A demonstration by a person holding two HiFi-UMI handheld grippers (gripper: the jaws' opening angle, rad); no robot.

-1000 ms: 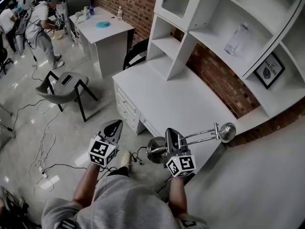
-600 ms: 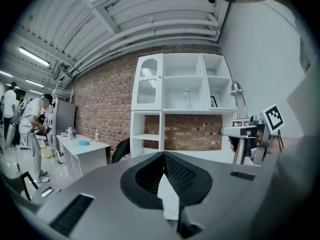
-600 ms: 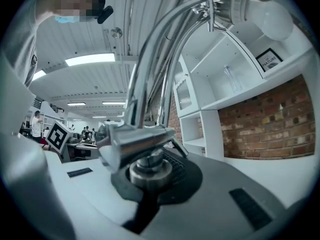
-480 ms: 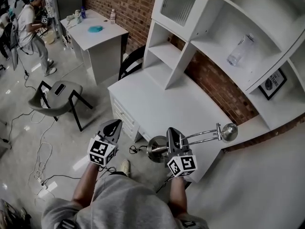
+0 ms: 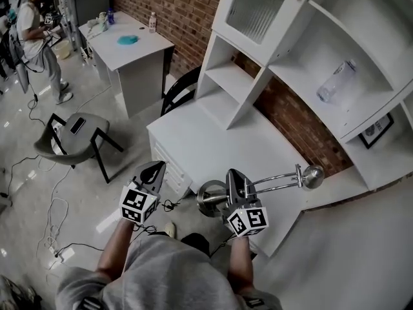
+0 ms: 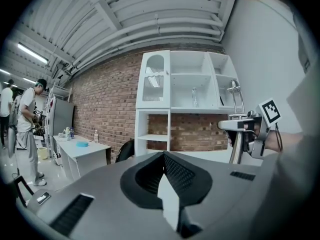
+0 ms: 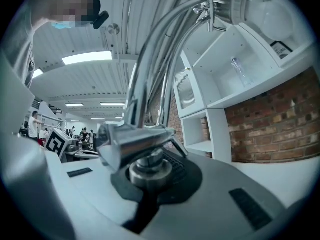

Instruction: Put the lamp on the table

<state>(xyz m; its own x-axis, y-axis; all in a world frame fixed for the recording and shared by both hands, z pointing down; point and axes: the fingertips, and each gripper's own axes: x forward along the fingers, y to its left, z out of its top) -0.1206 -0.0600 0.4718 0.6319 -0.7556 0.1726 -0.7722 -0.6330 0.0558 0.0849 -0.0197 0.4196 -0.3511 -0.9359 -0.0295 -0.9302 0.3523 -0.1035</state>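
A chrome desk lamp, with its round base [image 5: 211,199], jointed arm and bulb head [image 5: 313,175], hangs tilted in the air in front of the white desk [image 5: 219,141]. My right gripper [image 5: 235,181] is shut on the lamp's stem just above the base. In the right gripper view the stem [image 7: 150,84] rises from the shut jaws of the right gripper [image 7: 149,178]. My left gripper [image 5: 152,172] is shut and holds nothing, to the lamp's left over the floor. The left gripper view shows its jaw tips meeting [image 6: 163,158], with the lamp [image 6: 239,130] at the right.
A white hutch on the desk holds a glass bottle [image 5: 335,81] and a framed picture [image 5: 377,132]. A black chair [image 5: 178,86] stands at the desk's far end. A grey chair with a phone [image 5: 75,133], a second white table [image 5: 126,41], a person [image 5: 31,26] and floor cables lie left.
The head view has shifted a little up and right, and the desk and hutch sit slightly differently in frame. Both grippers and the held lamp keep their places.
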